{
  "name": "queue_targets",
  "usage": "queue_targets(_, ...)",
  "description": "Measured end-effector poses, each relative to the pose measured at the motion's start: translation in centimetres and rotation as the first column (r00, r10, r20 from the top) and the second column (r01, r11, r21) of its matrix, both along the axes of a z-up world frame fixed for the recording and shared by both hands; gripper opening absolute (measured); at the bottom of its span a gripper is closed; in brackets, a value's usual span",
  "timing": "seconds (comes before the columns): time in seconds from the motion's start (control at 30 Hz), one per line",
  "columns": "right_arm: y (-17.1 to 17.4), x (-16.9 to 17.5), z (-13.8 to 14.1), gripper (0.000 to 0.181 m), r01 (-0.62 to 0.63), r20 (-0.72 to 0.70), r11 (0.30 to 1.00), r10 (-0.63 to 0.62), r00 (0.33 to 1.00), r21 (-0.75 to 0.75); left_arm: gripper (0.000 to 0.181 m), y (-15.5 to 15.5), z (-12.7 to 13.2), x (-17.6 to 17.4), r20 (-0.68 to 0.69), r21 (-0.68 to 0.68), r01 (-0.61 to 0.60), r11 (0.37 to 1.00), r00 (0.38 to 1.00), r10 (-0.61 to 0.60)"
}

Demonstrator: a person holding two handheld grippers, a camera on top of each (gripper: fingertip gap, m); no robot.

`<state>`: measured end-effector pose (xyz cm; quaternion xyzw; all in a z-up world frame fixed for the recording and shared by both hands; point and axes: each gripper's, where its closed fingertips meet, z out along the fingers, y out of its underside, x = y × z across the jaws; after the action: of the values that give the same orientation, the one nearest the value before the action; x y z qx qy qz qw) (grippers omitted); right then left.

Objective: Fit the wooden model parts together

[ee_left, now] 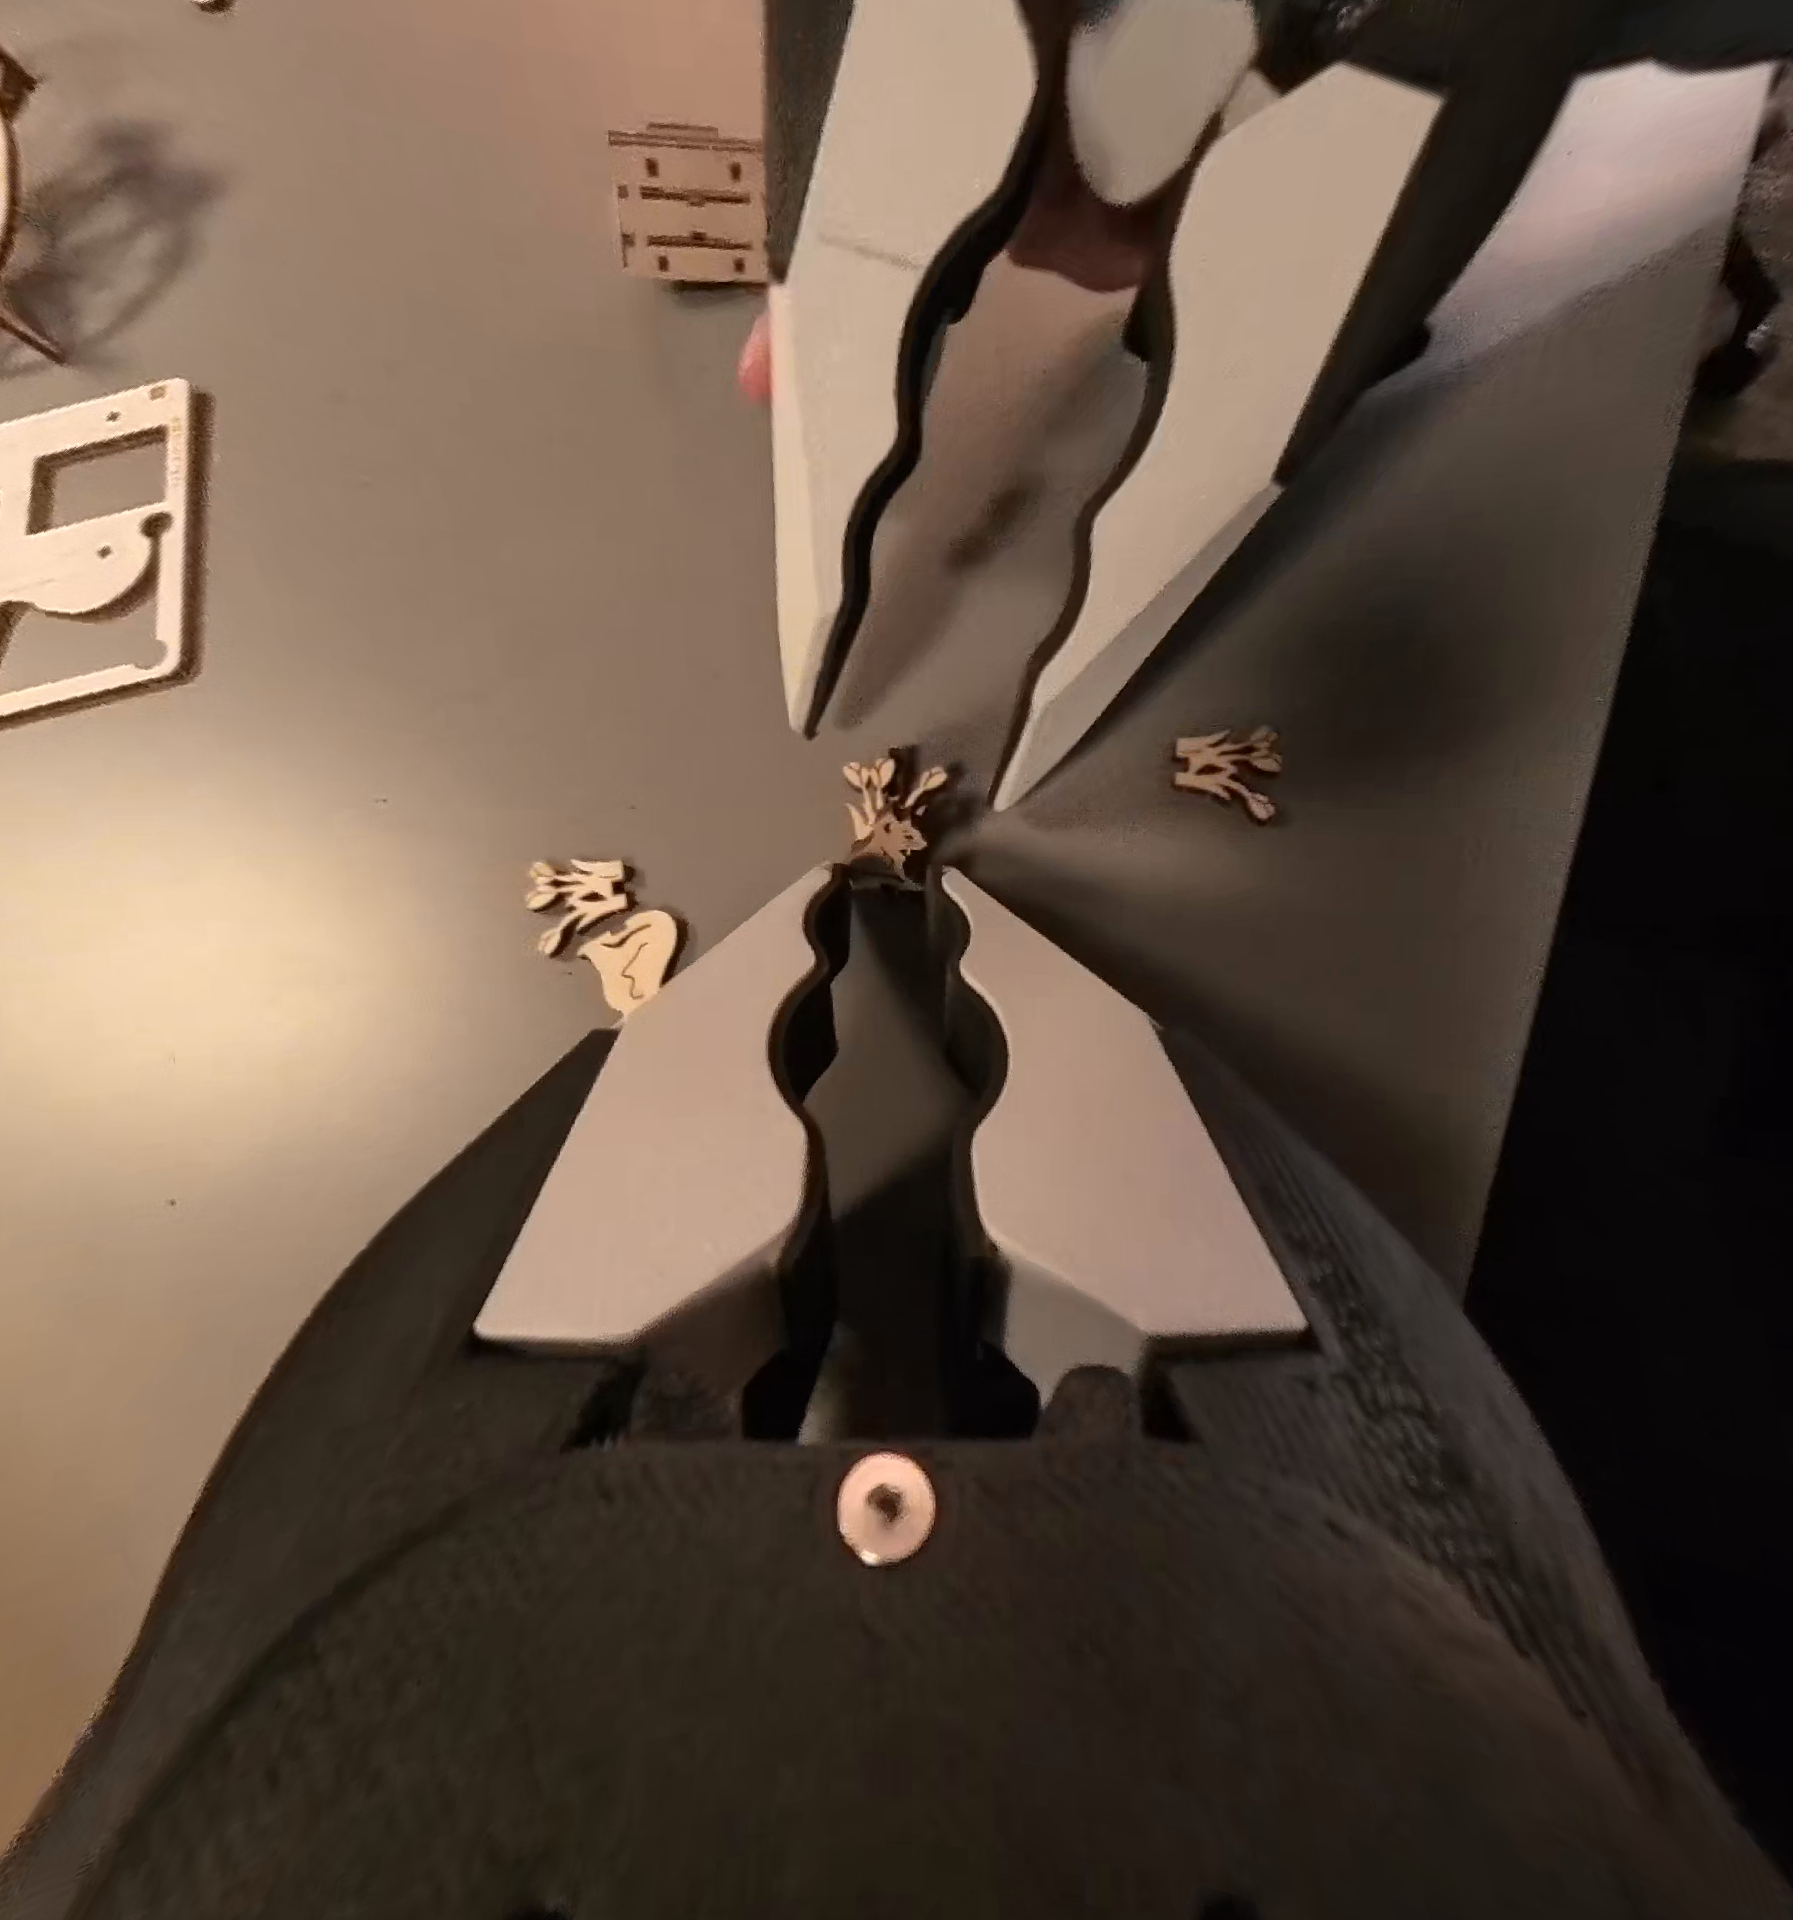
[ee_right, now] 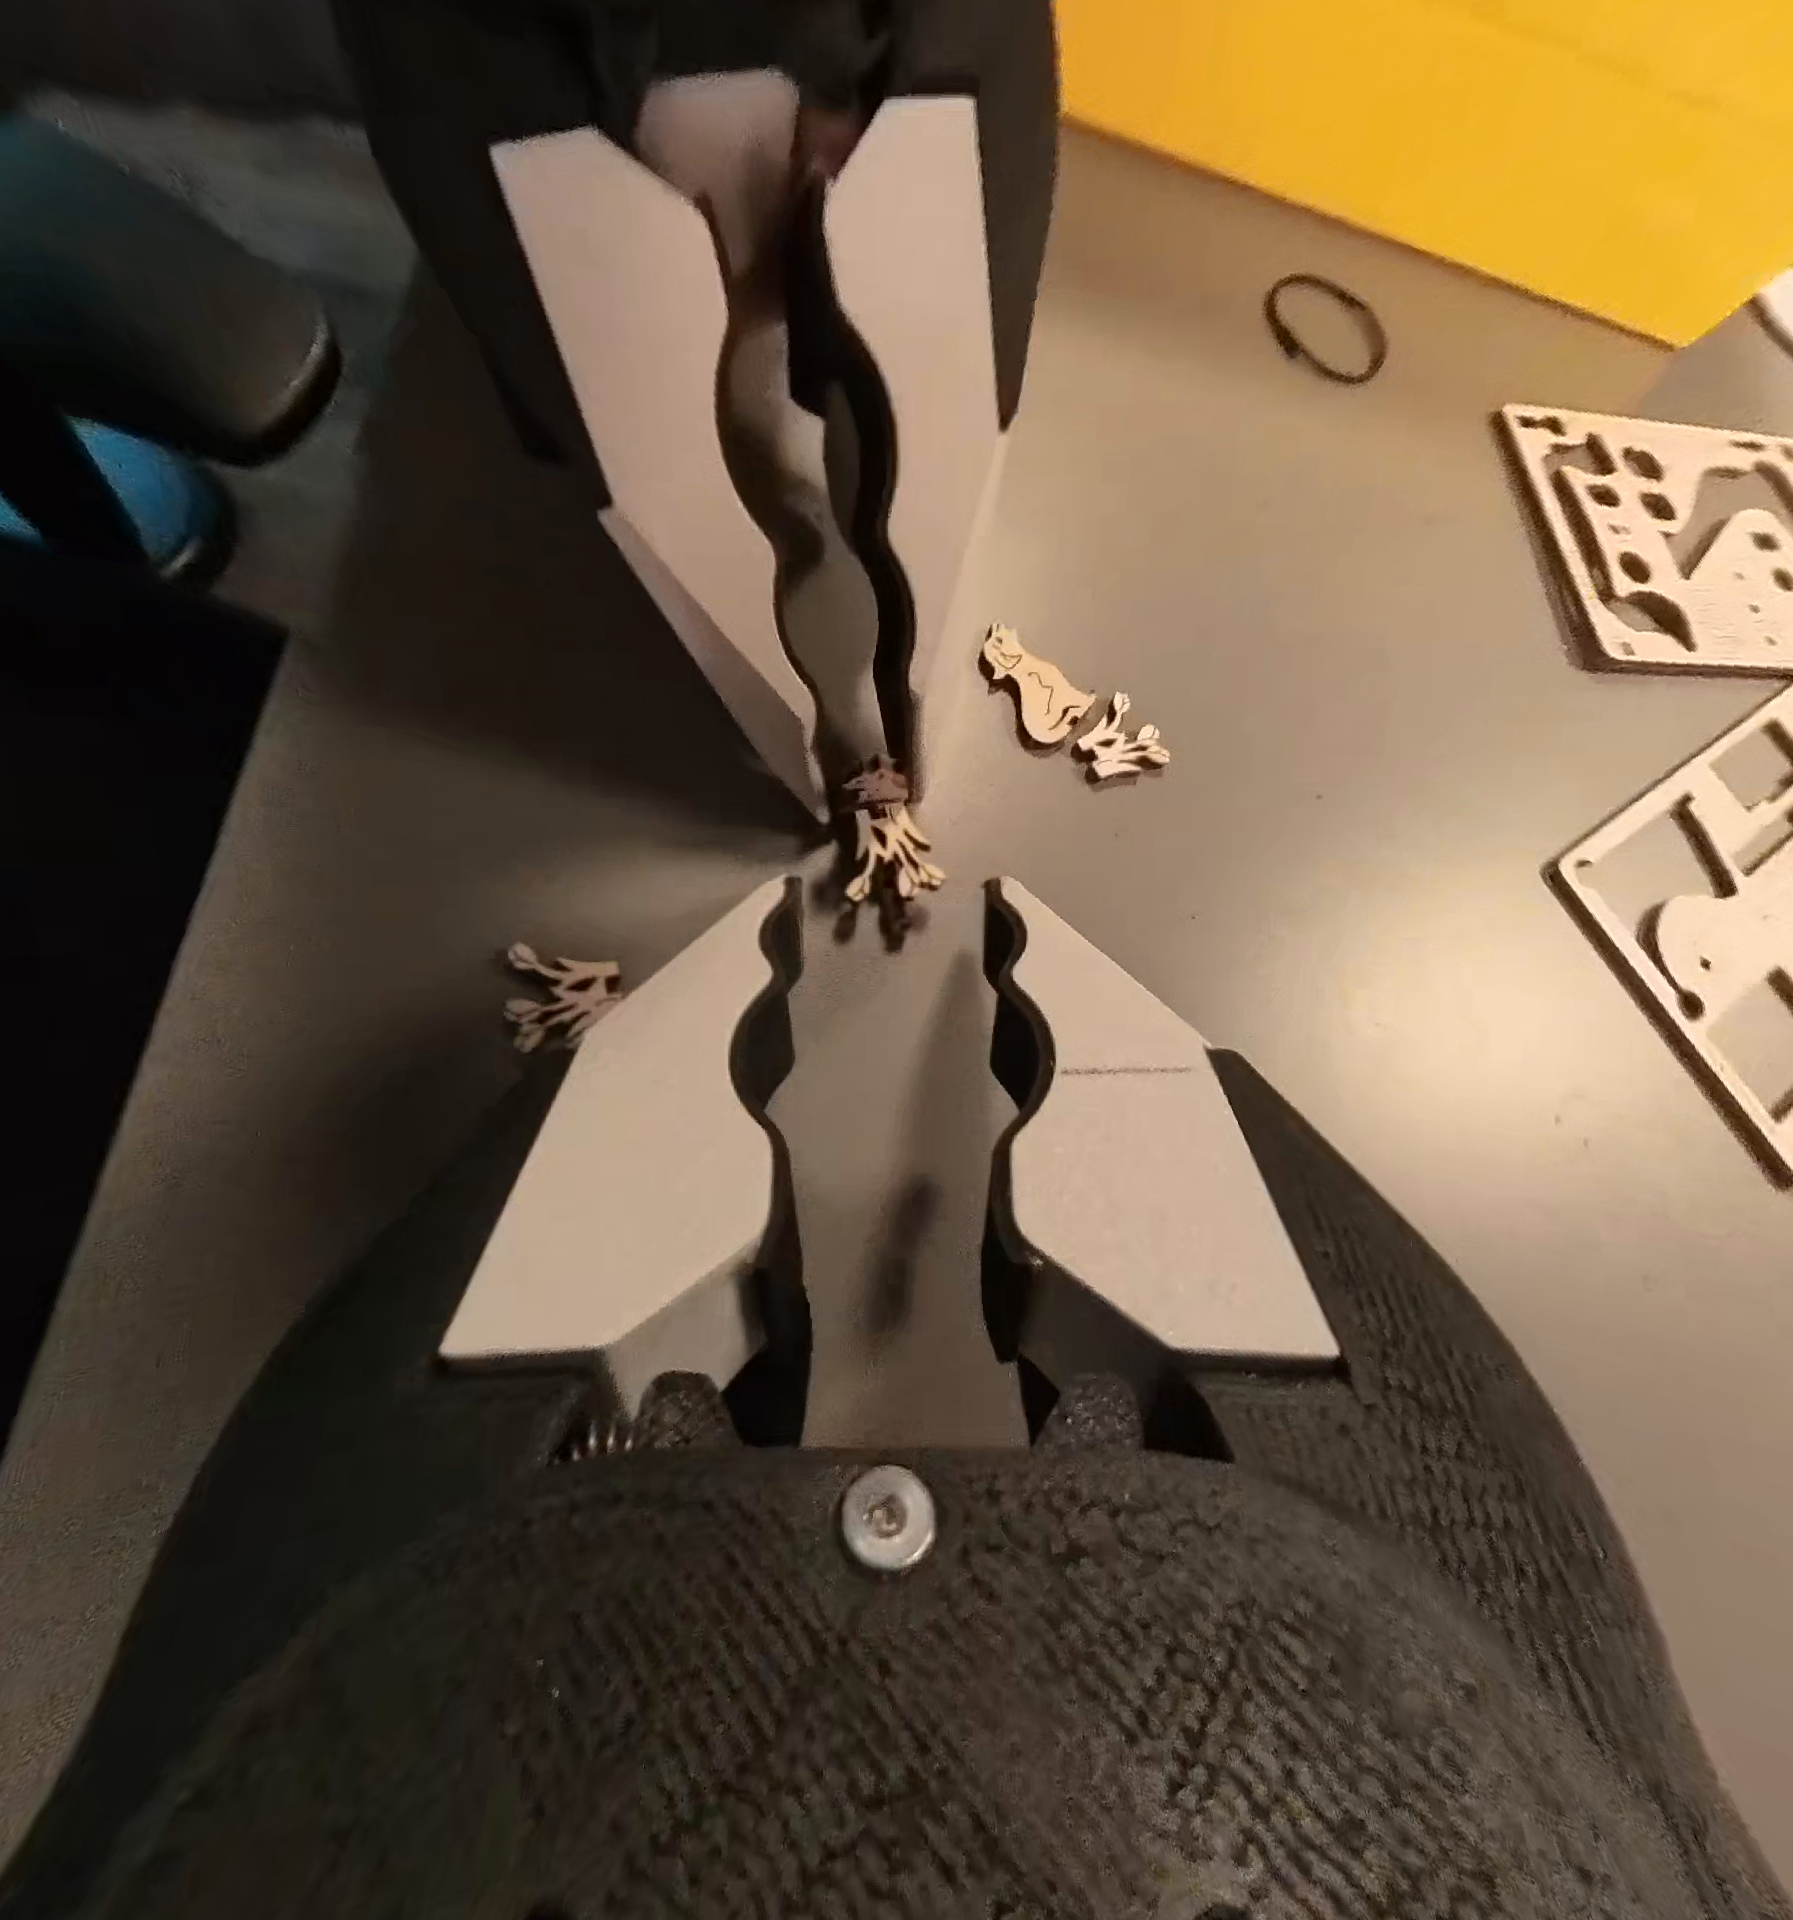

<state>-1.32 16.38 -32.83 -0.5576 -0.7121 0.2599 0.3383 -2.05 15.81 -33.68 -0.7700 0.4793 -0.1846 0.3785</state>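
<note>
Here, left gripper pinching wooden flower piece, right gripper spread just before it.

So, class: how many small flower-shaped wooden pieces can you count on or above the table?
3: one pinched in the left gripper, one loose on its right, one on its left beside the cat piece. Others may be hidden.

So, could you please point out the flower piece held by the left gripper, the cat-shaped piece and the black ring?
flower piece [ee_right: 887, 847], right wrist view, on its stems.
cat-shaped piece [ee_right: 1035, 686], right wrist view, on its body.
black ring [ee_right: 1325, 330], right wrist view, on its band.
</note>
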Motion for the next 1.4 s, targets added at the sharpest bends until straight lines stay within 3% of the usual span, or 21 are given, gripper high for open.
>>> queue_targets(0.23,-0.2,0.0,-0.4,0.030,-0.105,0.085,0.994,0.106,0.991,-0.018,0.012,-0.1,0.0,0.0,0.015,-0.028,0.038,0.999,0.999,-0.038)
queue_targets(0.6,-0.6,0.0,-0.3,0.018,-0.163,0.176,0.984,0.174,0.969,-0.072,0.013,-0.1,0.0,0.0,0.014,-0.026,0.019,0.999,1.000,-0.019)
queue_targets(0.87,0.5,3.0,-0.8,0.018,-0.174,0.467,0.985,0.160,0.870,-0.013,0.012,0.0,0.0,0.0,0.016,-0.033,0.003,0.999,1.000,-0.002)
queue_targets(0.97,0.8,3.4,-0.7,0.018,-0.182,0.498,0.983,0.160,0.852,-0.003,0.014,0.0,0.0,0.0,0.014,-0.028,-0.014,1.000,1.000,0.014)
queue_targets(1.07,1.0,3.4,-0.3,0.018,-0.182,0.511,0.983,0.156,0.846,0.000,0.033,0.2,0.1,-0.4,0.011,-0.019,-0.043,0.999,0.999,0.043)
queue_targets(1.13,0.9,3.4,0.0,0.018,-0.188,0.511,0.982,0.159,0.845,0.004,0.059,-0.3,0.1,-0.6,0.014,-0.048,-0.036,0.998,0.999,0.037)
queue_targets(1.2,0.6,3.3,0.6,0.018,-0.199,0.509,0.980,0.170,0.844,0.003,0.066,-0.2,0.8,-1.1,0.030,-0.021,-0.073,0.997,0.997,0.073)
queue_targets(1.3,-0.1,2.9,1.6,0.018,-0.221,0.500,0.975,0.192,0.845,-0.002,0.060,-0.3,2.8,-0.5,0.064,0.049,-0.088,0.995,0.994,0.084)
queue_targets(1.4,-0.7,2.6,2.7,0.018,-0.249,0.500,0.969,0.215,0.839,0.002,0.042,-0.7,4.8,1.2,0.062,0.162,-0.050,0.986,0.997,0.040)
